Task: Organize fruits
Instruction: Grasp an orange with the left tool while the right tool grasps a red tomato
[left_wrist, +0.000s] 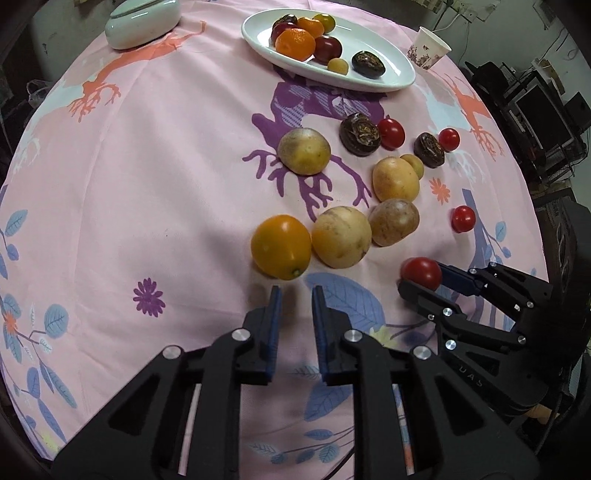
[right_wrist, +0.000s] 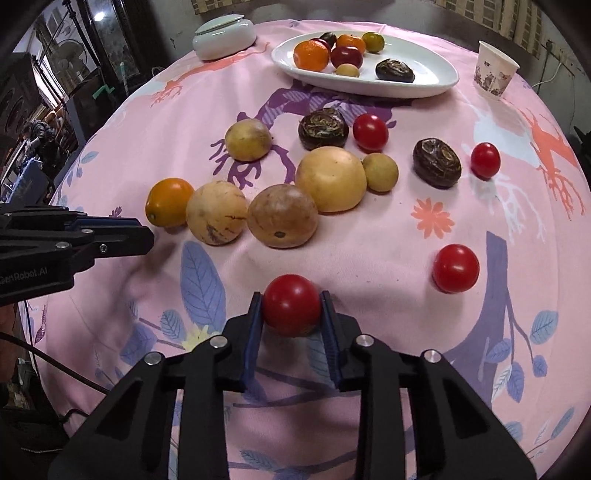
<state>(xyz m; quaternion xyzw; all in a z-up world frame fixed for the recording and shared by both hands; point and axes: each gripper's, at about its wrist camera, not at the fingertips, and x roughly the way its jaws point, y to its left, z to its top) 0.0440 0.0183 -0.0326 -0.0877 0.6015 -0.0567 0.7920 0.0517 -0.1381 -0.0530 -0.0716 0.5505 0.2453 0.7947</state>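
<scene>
The right gripper (right_wrist: 291, 308) pinches a red tomato (right_wrist: 291, 304) between its fingers, just above the pink tablecloth (right_wrist: 369, 251). The left gripper (left_wrist: 296, 295) holds nothing, its fingers a narrow gap apart, just short of an orange tomato (left_wrist: 280, 245). More fruit lies on the white plate (right_wrist: 436, 79) at the far side.

left wrist view: sits low and close over the pink printed tablecloth (left_wrist: 147, 166), facing along the left gripper (left_wrist: 296, 295) toward the white oval ceramic plate (left_wrist: 391, 70) at the far edge.
right wrist view: equally low and near, facing the same plate (right_wrist: 436, 74) from further right, along the right gripper (right_wrist: 291, 306).
shared: plate, loose fruit before it, white paper cup (left_wrist: 428, 48) (right_wrist: 495, 70) beside it; each view catches the other gripper.
</scene>
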